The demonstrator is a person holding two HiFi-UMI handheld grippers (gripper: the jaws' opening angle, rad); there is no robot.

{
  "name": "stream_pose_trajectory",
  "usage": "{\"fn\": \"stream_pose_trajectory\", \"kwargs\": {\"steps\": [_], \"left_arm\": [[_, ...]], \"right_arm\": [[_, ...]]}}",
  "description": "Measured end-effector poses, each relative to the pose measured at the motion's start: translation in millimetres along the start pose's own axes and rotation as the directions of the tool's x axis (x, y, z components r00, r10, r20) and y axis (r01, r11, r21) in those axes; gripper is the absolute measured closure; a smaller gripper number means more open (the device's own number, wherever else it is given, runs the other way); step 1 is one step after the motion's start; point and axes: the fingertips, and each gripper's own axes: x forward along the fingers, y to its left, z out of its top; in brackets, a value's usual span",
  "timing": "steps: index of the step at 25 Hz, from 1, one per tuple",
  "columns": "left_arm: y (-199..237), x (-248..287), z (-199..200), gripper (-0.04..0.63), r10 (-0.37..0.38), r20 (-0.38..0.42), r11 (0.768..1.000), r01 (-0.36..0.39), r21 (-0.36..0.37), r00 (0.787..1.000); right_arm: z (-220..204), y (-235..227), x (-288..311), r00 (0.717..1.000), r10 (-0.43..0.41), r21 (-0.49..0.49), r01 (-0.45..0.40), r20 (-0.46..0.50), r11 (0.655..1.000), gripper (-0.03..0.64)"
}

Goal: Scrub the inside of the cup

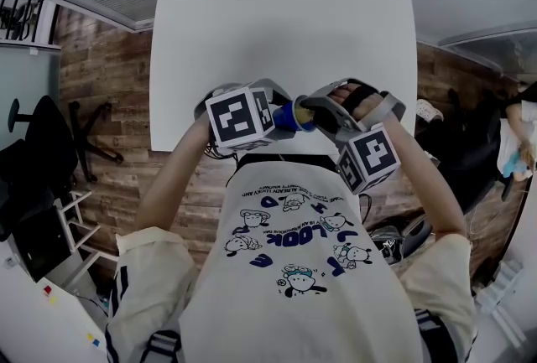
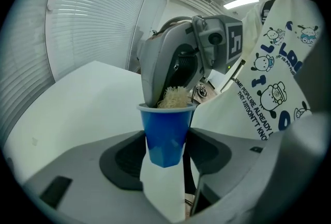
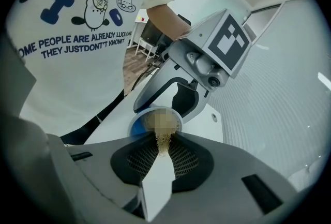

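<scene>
The left gripper grasps a blue cup. Its jaws stand wide apart and press on the cup, one on each side. The cup's open mouth points away from this gripper, straight at the right gripper.

The right gripper is clenched on a pale yellow scrubber. Its jaws are almost together and pinch the stringy bunch. The scrubber sticks out past the jaw tips and goes into the mouth of the cup, which sits just beyond those tips. From the left gripper's side, the scrubber fills the top of the cup.

From above, the two grippers meet tip to tip in front of the person's chest. The left gripper has the cup at its tips, and the right gripper is just beside it. Both are close to the near edge of the white tabletop
</scene>
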Motion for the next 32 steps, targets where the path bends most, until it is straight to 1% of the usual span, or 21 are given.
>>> {"fn": "stream_pose_trajectory", "kwargs": {"steps": [5,8,12,17,21,28,32], "left_arm": [[2.3,4.5,0.6,0.318,0.024,-0.003,1.000,-0.024,0.002,1.000],[3.3,8.7,1.1,0.318,0.050,-0.019,0.998,-0.049,0.032,0.999],[6.4,12.0,-1.5,0.317,0.094,-0.054,0.993,-0.089,0.081,0.994],[12.0,14.5,0.8,0.317,0.123,-0.067,0.988,-0.116,0.100,0.990],[13.3,13.9,-0.8,0.317,0.153,-0.073,0.983,-0.143,0.119,0.986],[21.5,9.1,-2.4,0.316,0.229,-0.088,0.963,-0.212,0.169,0.969],[29.1,6.8,-2.8,0.317,0.267,-0.093,0.953,-0.249,0.175,0.959]], "right_arm": [[-4.7,1.9,-0.1,0.999,0.038,0.114,-0.040,0.017,0.993,0.558],[-9.4,4.2,0.2,0.998,0.055,0.183,-0.059,0.026,0.981,0.558],[-13.5,7.1,4.5,0.995,0.086,0.275,-0.094,0.039,0.957,0.558],[-20.4,6.4,4.8,0.992,0.107,0.373,-0.122,0.062,0.920,0.558],[-21.3,6.5,5.4,0.989,0.116,0.482,-0.144,0.087,0.864,0.558],[-24.3,-1.3,8.0,0.983,0.099,0.666,-0.177,0.153,0.725,0.560],[-27.1,-4.8,8.7,0.984,0.078,0.731,-0.173,0.162,0.660,0.560]]}}
